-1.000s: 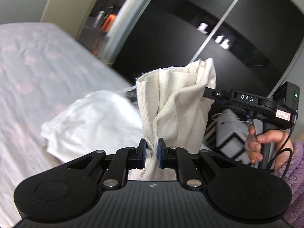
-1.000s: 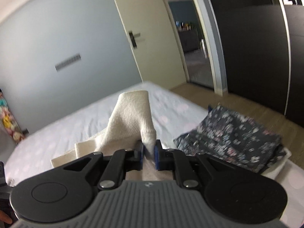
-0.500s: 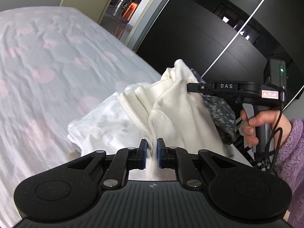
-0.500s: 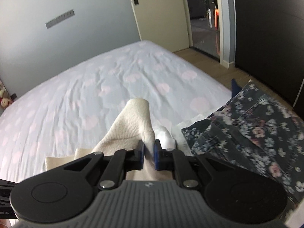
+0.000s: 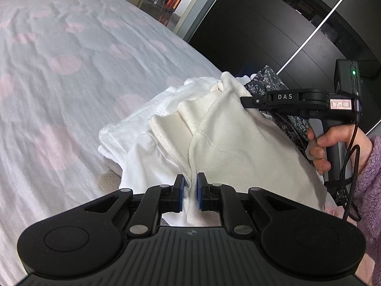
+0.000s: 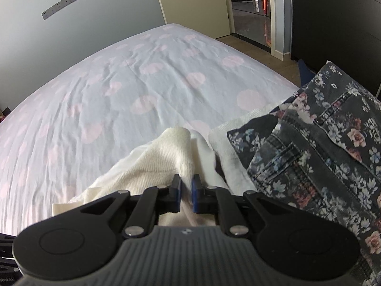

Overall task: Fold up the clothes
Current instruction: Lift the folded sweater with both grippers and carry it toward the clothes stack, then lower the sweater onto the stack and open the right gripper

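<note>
A folded cream knit garment [image 5: 238, 140] lies low over a white garment [image 5: 142, 124] at the bed's near edge. My left gripper [image 5: 190, 188] is shut on the cream garment's near seam. My right gripper [image 6: 186, 188] is shut on its other corner [image 6: 171, 152]; it also shows in the left wrist view [image 5: 243, 100], pinching the far corner, with the hand on its handle. The cream fabric sags between the two grippers, close to the pile.
The bed [image 6: 142, 83] has a pale sheet with pink dots. Folded floral dark jeans [image 6: 321, 147] lie on white cloth to the right of the cream garment. Dark wardrobe doors [image 5: 273, 23] and an open doorway [image 6: 250, 4] stand beyond the bed.
Both grippers came down with the cream garment, from hanging upright in the air to lying low over the white garment beside the floral jeans. Both stayed shut.
</note>
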Demonstrator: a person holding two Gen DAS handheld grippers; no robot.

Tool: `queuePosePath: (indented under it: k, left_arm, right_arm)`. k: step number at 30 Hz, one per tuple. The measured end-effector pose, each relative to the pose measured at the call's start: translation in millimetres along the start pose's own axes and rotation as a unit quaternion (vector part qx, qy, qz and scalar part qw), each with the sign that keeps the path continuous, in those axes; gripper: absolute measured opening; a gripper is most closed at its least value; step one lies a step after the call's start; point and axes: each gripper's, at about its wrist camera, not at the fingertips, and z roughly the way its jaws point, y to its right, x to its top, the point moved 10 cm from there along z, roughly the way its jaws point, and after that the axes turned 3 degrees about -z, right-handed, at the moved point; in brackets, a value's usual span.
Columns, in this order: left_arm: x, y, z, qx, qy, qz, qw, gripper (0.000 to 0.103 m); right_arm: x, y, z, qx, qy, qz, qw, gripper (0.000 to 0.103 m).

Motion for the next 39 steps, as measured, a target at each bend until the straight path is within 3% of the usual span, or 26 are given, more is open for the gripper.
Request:
queuePosePath:
  k: [4, 9, 13, 22, 34, 36, 39]
  left_arm:
    - [6.0, 3.1, -11.1, 0.014, 0.010, 0.030, 0.9994, 0.011]
    - [23.6, 4.9, -35.5, 0.029, 0.032, 0.058, 0.9974, 0.012]
    - [41.8, 6.7, -41.4, 0.013, 0.035, 0.053, 0.9979, 0.012]
    - [63.3, 1.1, 8.2, -0.013, -0.018, 0.010, 0.9997, 0.016]
    - [71.8, -9.5, 61.3, -0.023, -0.036, -0.028, 0.9987, 0.016]
    - [72.0, -8.1, 60.3, -0.027, -0.028, -0.024, 0.9990, 0.002]
    - [73.5, -3.2, 45.8, -0.027, -0.003, -0.004, 0.9996, 0.001]
  right_arm:
    - [0.7, -1.5, -7.6, -0.010, 0.005, -0.008, 1.000, 0.024]
    - [8.5, -12.2, -39.3, -0.035, 0.039, -0.063, 0.997, 0.025]
    - [2.8, -39.5, -71.5, -0.004, 0.062, -0.092, 0.994, 0.026]
    - [-46.2, -92.9, -91.9, 0.028, 0.026, -0.154, 0.987, 0.030]
    - [-87.5, -116.8, -77.8, 0.050, -0.012, -0.166, 0.985, 0.032]
    - [-87.5, -116.1, -77.1, 0.049, -0.012, -0.165, 0.985, 0.032]
    - [-86.6, -115.7, -78.6, 0.048, -0.011, -0.162, 0.986, 0.032]
